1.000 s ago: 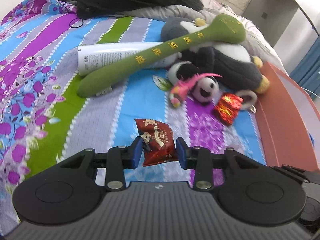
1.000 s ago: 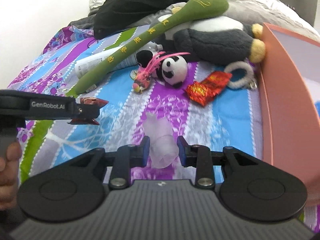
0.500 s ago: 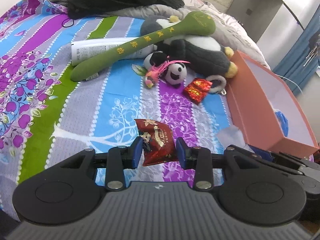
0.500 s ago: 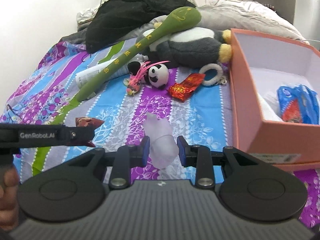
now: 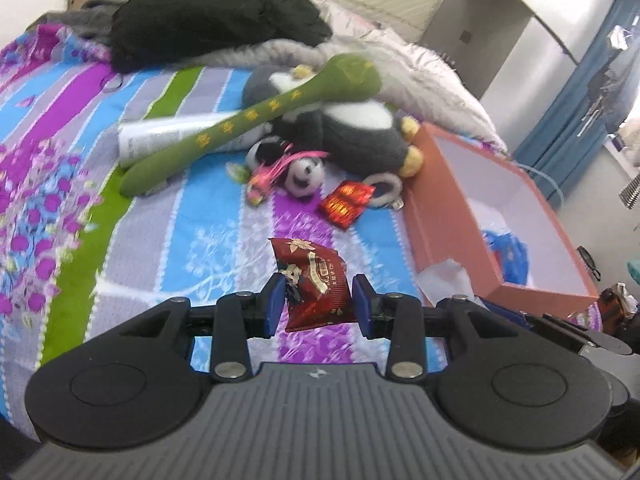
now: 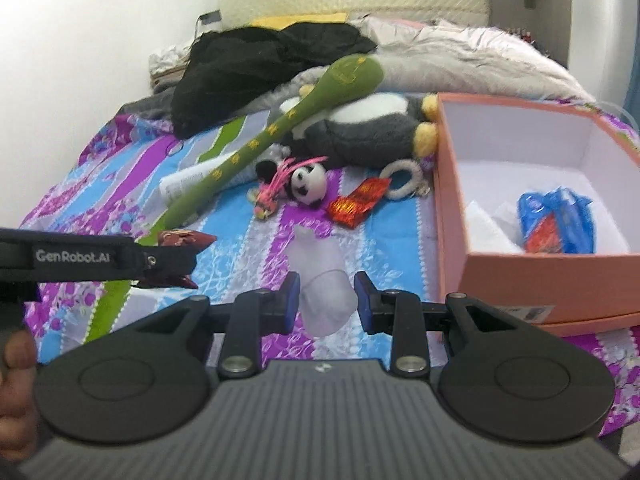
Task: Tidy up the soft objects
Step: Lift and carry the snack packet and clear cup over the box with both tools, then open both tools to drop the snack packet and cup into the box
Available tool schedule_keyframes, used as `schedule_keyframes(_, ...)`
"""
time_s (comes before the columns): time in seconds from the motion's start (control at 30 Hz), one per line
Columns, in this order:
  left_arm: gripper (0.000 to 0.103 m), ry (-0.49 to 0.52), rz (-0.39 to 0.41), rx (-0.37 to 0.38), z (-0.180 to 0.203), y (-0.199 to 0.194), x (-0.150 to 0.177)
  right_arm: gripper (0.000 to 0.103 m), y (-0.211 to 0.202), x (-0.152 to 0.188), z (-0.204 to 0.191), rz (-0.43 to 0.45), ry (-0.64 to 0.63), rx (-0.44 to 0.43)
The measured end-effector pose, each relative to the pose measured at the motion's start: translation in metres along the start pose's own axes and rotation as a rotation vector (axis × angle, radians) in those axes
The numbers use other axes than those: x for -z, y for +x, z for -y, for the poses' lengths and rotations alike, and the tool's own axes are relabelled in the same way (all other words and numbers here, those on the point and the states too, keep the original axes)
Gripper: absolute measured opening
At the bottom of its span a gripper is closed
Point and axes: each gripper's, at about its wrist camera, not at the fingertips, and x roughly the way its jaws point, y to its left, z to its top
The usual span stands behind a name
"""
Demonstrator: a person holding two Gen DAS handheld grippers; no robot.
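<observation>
While the left gripper (image 5: pixel 316 304) is pinching a red packet (image 5: pixel 314 284) and the right gripper (image 6: pixel 323 300) a frosted pouch (image 6: pixel 326 280) above the bed (image 5: pixel 208 240), either slick wrapper is risking slipping short of the box (image 6: pixel 448 240).

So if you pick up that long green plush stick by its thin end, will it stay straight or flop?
Probably flop. The long green plush stick looks stuffed and soft, and already bends over the penguin plush. Its fat head likely droops. Seems light, and the fuzzy fabric shouldn't slip.

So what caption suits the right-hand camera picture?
Right gripper holds a frosted pouch beside the orange box.
</observation>
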Motion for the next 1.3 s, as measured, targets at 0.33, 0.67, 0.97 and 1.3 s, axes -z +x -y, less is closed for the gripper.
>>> schedule_keyframes(0.33, 0.042, 0.096, 0.086, 0.102, 0.054, -0.022, -0.045, 0.033, -0.037, -0.041, 0.025, 0.128, 0.028, 0.062)
schedule_keyframes(0.67, 0.042, 0.19, 0.132, 0.203, 0.125, -0.017, -0.1, 0.033, -0.063, -0.098, 0.073, 0.252, 0.038, 0.128)
schedule_keyframes(0.97, 0.042, 0.248, 0.07, 0.275, 0.2, 0.009, -0.146, 0.033, -0.074, -0.138, 0.134, 0.291, 0.107, 0.211)
schedule_keyframes(1.3, 0.042, 0.309, -0.171, 0.294, 0.256, 0.104, -0.141, 0.033, -0.027, -0.119, 0.21, 0.042, 0.255, 0.229)
